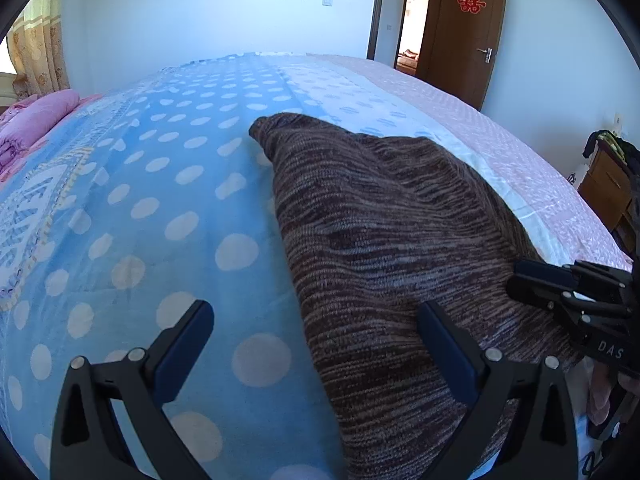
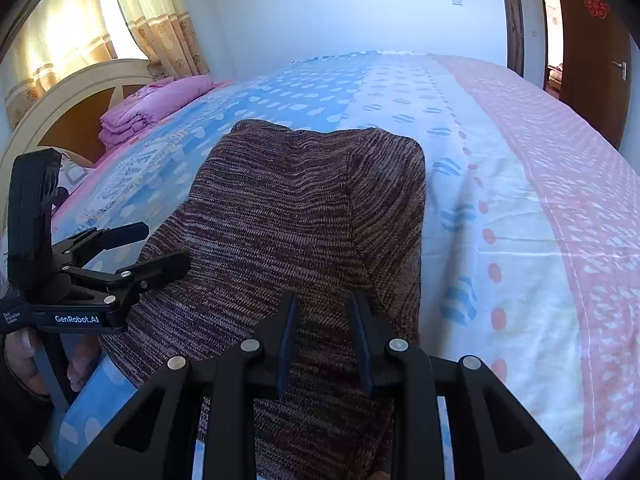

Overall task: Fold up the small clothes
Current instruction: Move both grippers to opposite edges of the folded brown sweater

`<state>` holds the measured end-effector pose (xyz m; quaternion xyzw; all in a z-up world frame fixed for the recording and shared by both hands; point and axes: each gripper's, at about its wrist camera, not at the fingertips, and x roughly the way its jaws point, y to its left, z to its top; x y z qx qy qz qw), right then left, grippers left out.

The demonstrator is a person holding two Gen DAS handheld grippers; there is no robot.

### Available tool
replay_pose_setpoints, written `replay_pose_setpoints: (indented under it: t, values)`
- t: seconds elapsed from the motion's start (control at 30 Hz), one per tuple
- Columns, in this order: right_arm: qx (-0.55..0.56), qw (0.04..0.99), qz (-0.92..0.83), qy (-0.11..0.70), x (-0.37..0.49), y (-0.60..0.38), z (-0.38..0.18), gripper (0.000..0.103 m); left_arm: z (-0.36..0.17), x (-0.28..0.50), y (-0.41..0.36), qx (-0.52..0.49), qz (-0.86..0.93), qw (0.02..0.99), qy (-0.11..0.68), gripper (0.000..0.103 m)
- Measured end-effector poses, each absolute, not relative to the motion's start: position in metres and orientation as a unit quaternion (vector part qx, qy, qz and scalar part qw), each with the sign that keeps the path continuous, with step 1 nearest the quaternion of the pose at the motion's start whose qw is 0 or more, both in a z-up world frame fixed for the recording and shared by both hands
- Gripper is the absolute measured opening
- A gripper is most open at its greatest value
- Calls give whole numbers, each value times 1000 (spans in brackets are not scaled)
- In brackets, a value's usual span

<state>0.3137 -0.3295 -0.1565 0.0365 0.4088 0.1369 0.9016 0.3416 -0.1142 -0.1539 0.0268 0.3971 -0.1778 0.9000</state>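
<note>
The right tool (image 2: 326,340) hovers over the near end of a brown-and-grey marled knit garment (image 2: 304,216), its jaws a narrow gap apart, gripping nothing. The left tool (image 1: 316,344) stands wide apart, straddling the garment's left edge. The garment lies folded into a rough rectangle on the polka-dot bedspread (image 1: 160,184), its surface softly rumpled.

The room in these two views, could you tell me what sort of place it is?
Most likely a home bedroom: a wide bed with a headboard, folded pink bedding and a curtained window.
</note>
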Motion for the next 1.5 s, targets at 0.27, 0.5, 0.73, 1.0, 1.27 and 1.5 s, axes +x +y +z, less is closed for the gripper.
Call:
replay_pose_setpoints:
  t: [0.27, 0.5, 0.73, 1.0, 1.27, 1.5]
  values:
    - [69, 913, 99, 391, 351, -353, -125, 27, -157, 340, -123, 48, -180, 898, 398, 103]
    - [75, 886, 99, 448, 407, -359, -149, 27, -158, 340, -120, 40, -184, 899, 396, 103]
    - [50, 884, 106, 452, 419, -357, -155, 4, -164, 344, -127, 50, -196, 888, 412, 103]
    - [155, 878, 135, 433, 419, -398, -159, 55, -166, 342, -121, 10, -235, 878, 417, 88]
    - [225, 865, 143, 425, 430, -420, -174, 55, -168, 343, -123, 12, -235, 878, 417, 88]
    - [219, 852, 192, 435, 449, -406, -180, 42, -169, 344, -122, 9, -238, 877, 418, 88]
